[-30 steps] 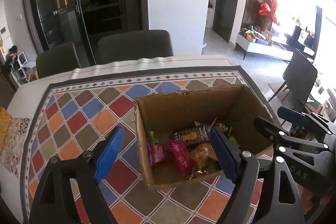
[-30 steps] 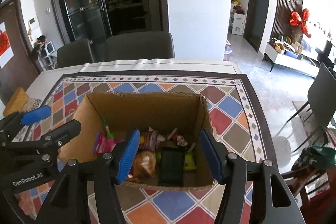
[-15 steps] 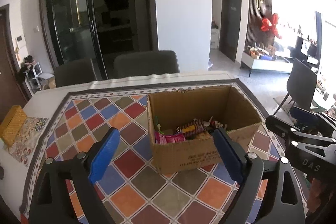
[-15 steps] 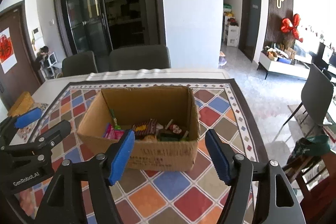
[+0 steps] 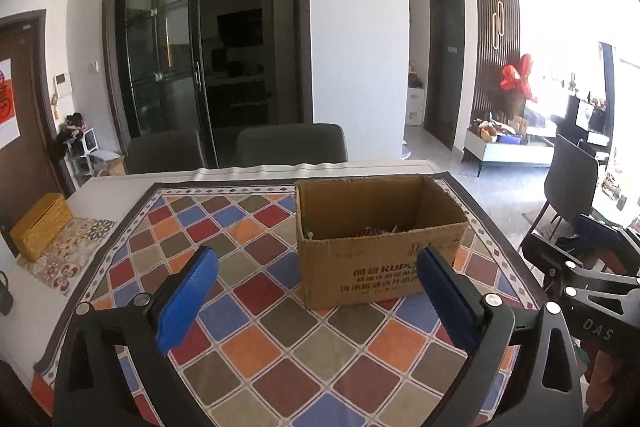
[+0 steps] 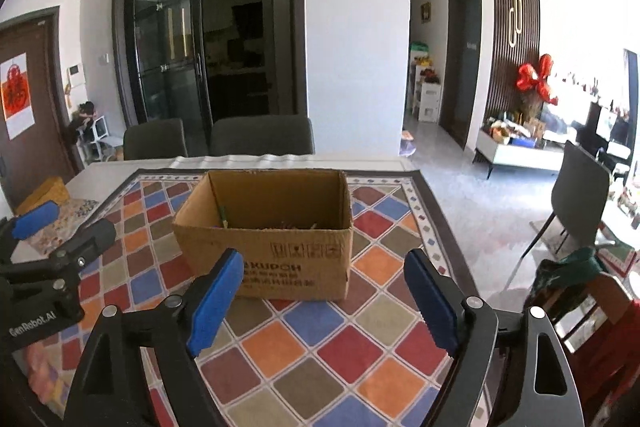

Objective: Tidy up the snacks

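Two grippers hang wide apart and empty above the cloth (image 5: 256,291): the left gripper (image 5: 316,299) and right gripper (image 6: 324,301) touch nothing. Beyond them the box (image 6: 280,263) sits on the cloth, snacks (image 5: 376,229) barely showing inside.

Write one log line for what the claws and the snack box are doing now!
left claw: open, empty | right claw: open, empty | cardboard box: upright on checkered tablecloth, snacks inside barely visible
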`<state>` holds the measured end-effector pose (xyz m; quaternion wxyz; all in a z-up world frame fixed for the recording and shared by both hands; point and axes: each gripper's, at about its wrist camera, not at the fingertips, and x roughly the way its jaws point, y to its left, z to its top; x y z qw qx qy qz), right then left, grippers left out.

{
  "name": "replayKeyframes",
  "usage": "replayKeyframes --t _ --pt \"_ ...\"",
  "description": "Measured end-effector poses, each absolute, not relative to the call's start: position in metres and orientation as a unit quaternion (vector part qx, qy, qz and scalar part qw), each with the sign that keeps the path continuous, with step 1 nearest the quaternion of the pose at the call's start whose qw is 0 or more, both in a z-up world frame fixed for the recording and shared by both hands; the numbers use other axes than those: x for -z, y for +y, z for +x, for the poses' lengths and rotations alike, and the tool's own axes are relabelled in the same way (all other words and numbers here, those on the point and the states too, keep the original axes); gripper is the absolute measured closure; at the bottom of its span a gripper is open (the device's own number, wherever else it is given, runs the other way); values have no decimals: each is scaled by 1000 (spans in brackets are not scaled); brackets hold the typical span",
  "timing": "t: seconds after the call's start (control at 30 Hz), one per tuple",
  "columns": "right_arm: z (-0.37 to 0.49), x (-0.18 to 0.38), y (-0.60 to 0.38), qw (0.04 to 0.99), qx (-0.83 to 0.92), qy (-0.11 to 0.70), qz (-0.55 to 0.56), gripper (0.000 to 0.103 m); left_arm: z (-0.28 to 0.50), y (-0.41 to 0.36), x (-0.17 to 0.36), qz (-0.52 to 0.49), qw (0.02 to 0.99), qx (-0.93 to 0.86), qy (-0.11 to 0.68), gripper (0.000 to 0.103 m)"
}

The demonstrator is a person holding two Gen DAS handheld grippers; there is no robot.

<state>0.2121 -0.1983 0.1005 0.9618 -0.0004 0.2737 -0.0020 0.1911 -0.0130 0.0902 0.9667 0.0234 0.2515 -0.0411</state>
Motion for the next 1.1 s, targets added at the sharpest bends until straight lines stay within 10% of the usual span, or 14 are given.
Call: replayKeyframes --t 1.1 --pt "131 -113 -198 972 -18 234 6 14 114 -10 -99 16 975 50 218 0"
